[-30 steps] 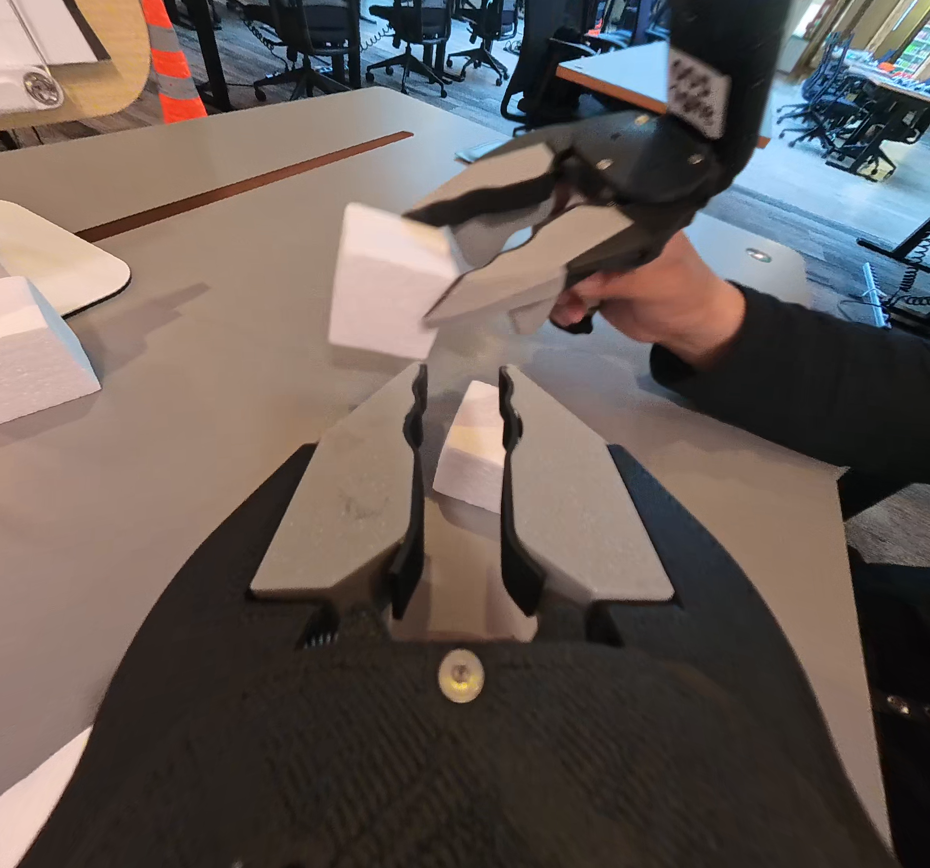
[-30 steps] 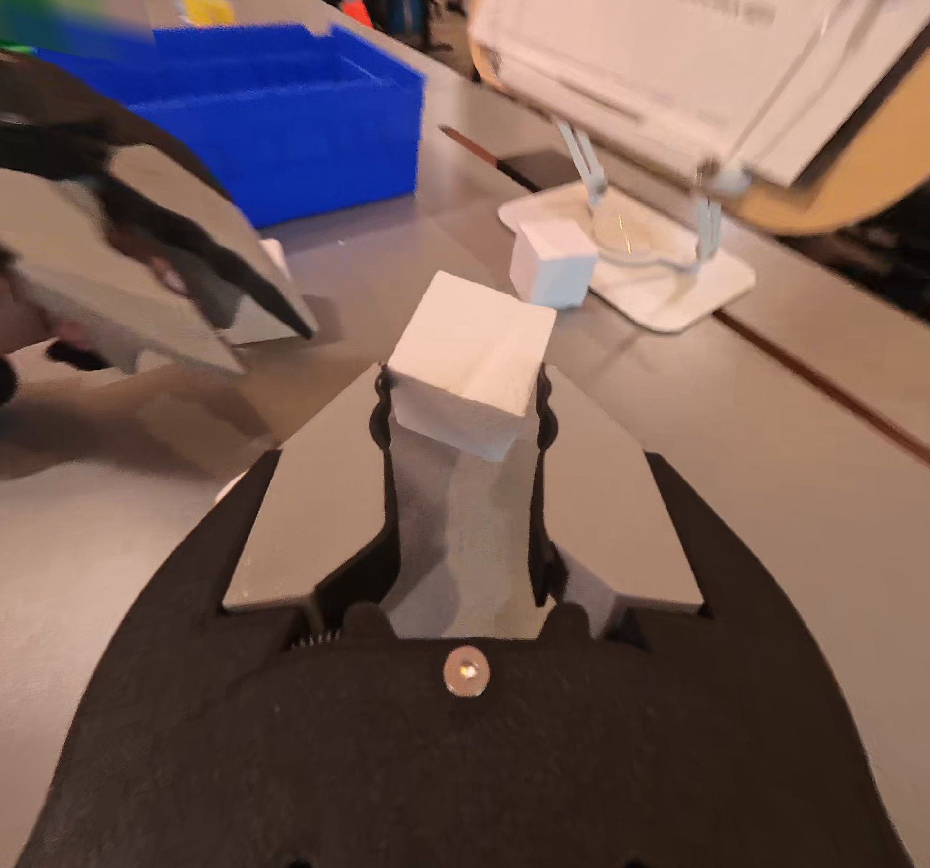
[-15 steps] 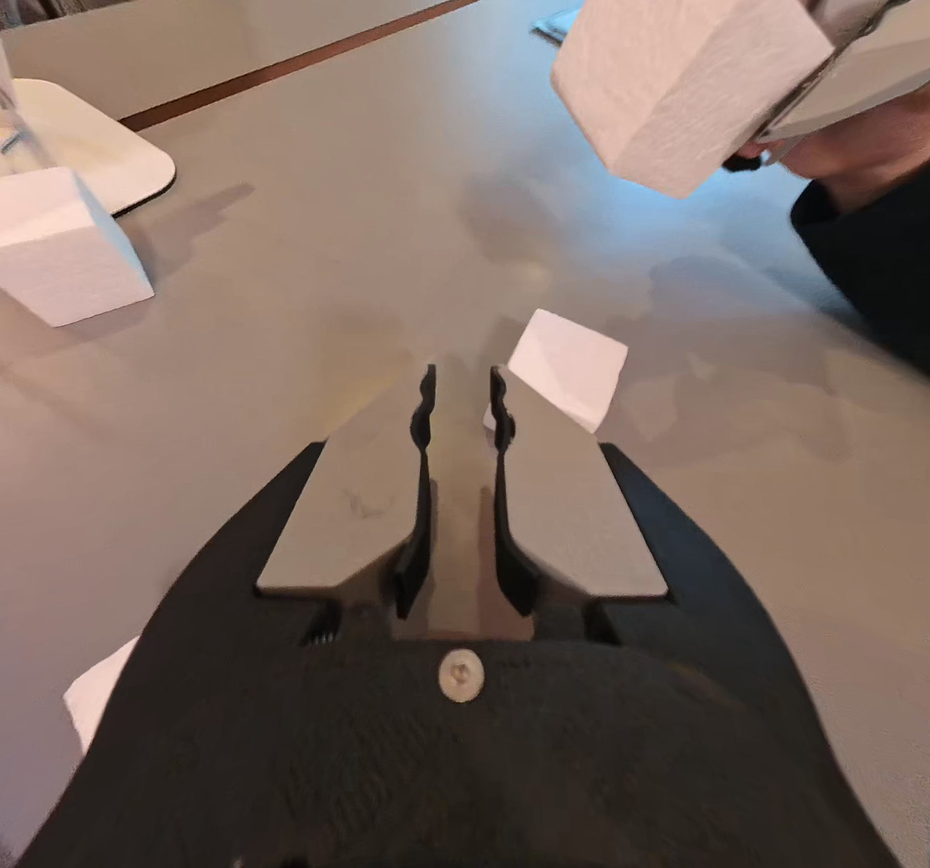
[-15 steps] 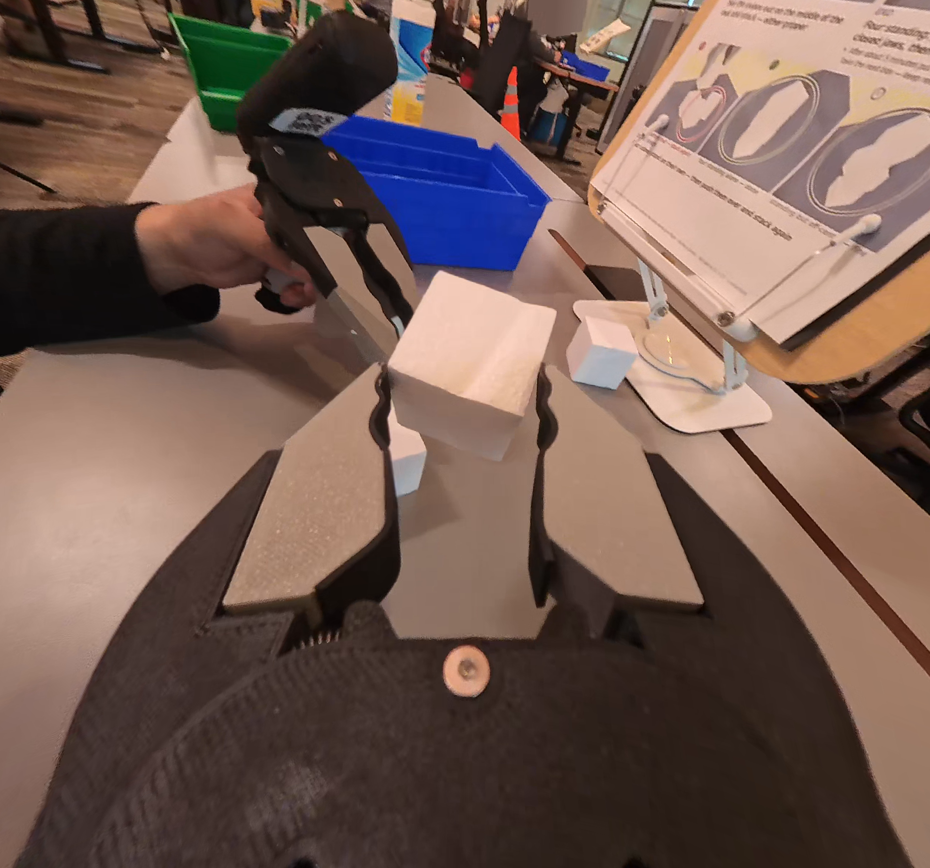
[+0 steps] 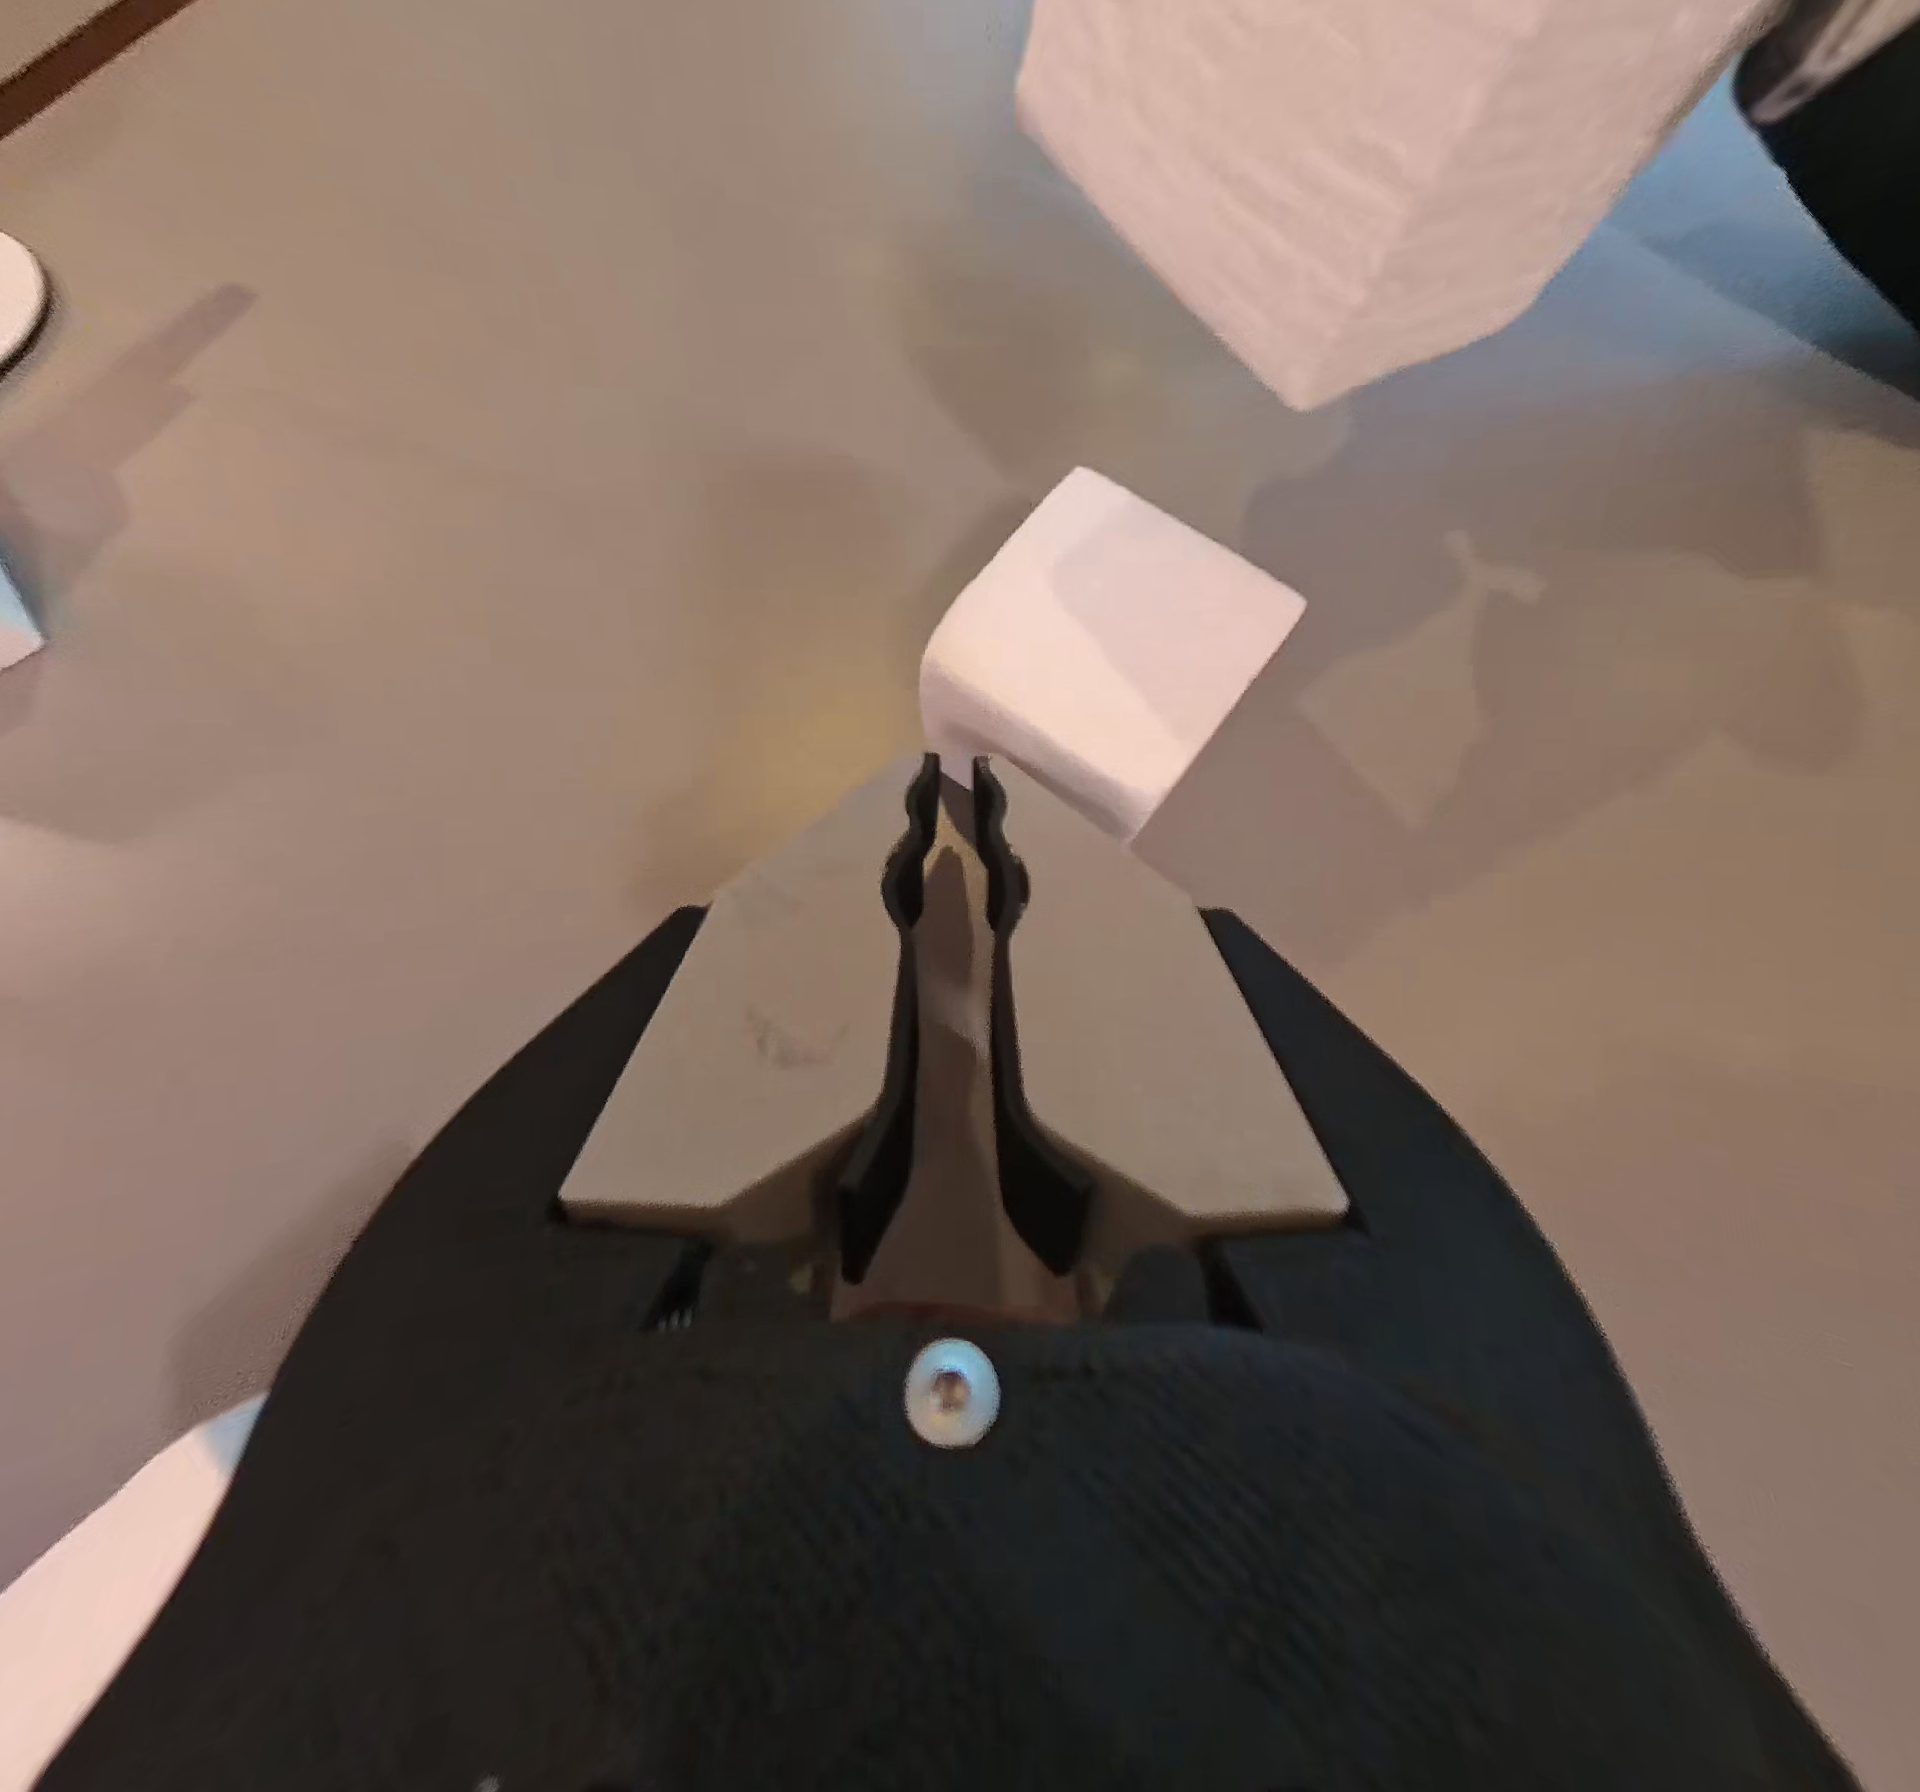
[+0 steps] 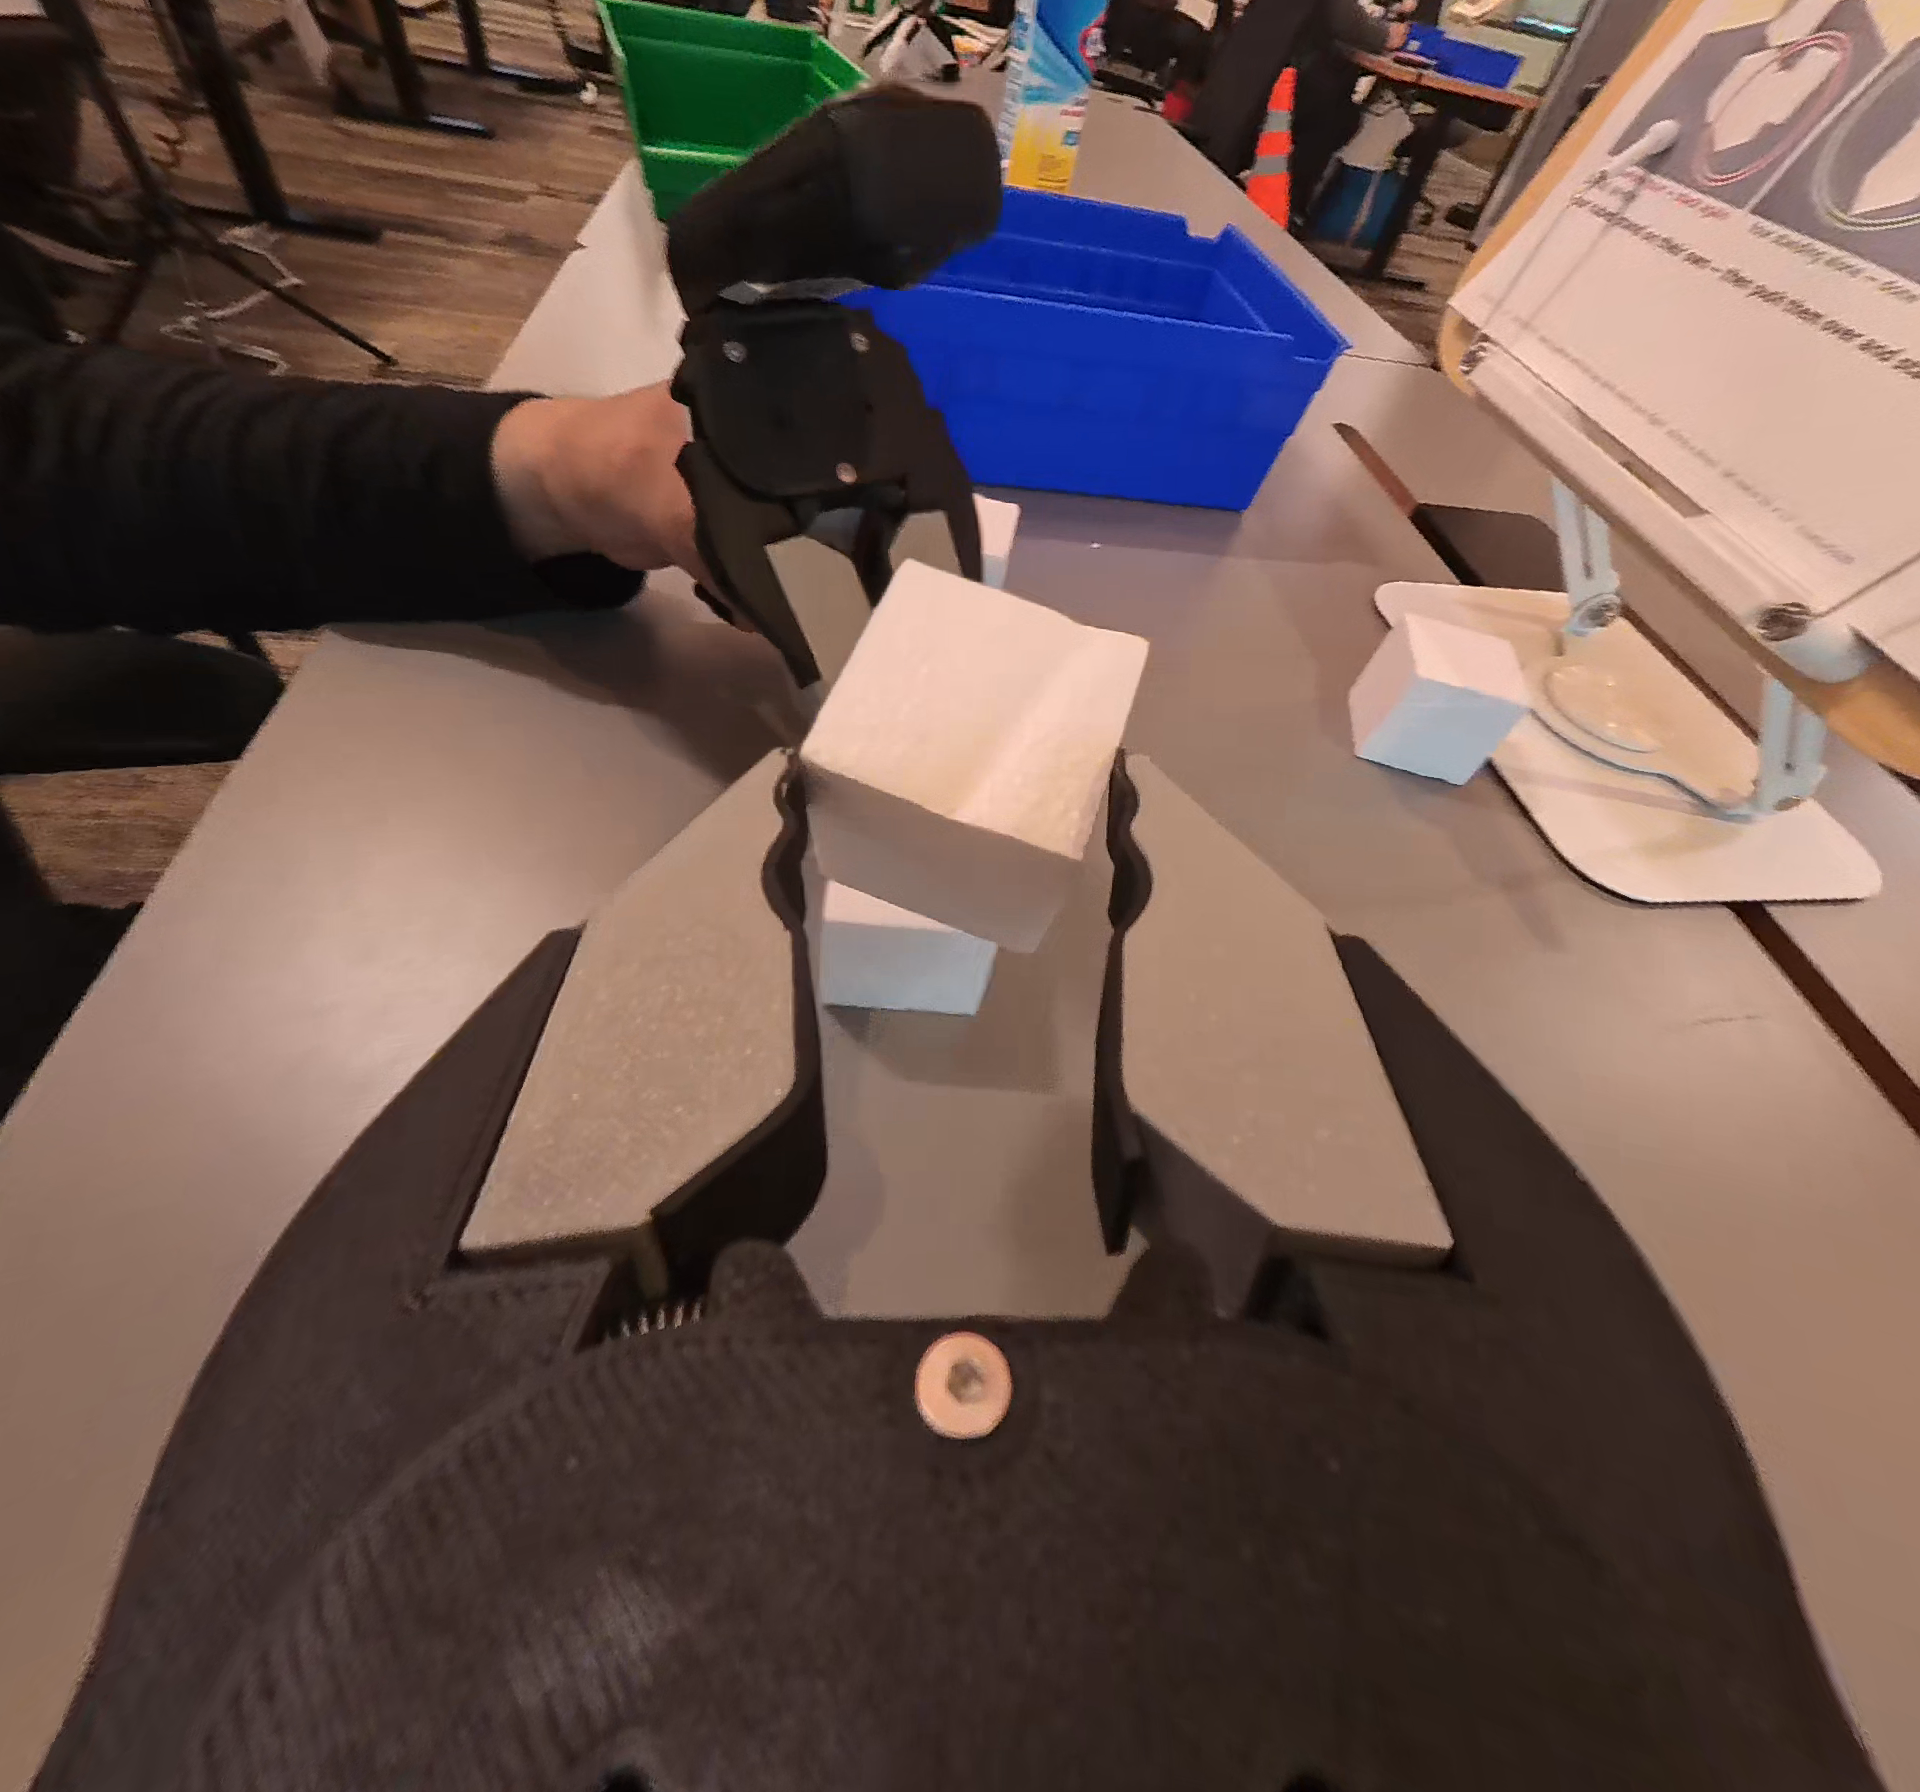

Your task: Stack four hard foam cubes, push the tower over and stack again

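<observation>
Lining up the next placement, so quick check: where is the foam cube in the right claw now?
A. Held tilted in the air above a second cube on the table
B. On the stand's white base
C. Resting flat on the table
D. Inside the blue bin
A: the right claw grips the tilted foam cube above the cube on the table.
</observation>
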